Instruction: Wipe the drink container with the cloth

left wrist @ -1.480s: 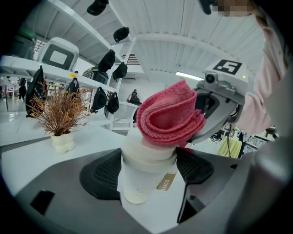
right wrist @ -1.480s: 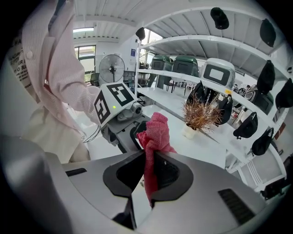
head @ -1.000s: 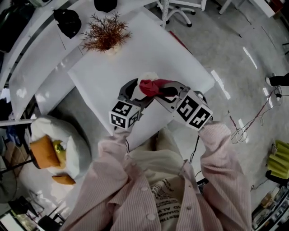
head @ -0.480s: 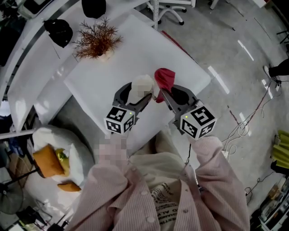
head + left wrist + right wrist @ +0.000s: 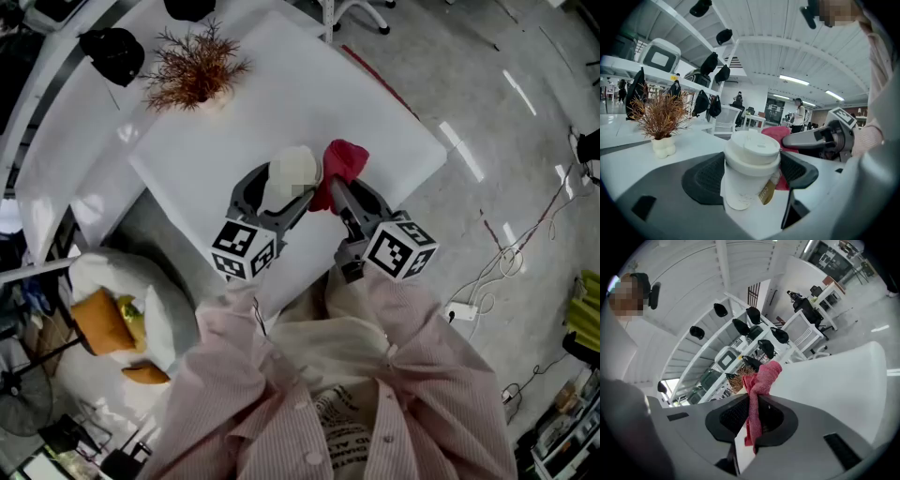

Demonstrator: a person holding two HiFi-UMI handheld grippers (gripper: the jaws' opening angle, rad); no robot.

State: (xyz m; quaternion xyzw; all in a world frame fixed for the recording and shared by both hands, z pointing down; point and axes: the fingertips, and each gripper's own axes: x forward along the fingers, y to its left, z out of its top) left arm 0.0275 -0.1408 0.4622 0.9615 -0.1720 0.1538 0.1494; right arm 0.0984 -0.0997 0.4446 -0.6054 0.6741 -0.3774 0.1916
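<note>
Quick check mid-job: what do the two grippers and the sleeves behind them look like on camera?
The left gripper and right gripper match: grey bodies with broad curved jaws lined by black ribbed pads. Each carries a white cube printed with black square markers. The sleeves are pale pink with fine stripes.
</note>
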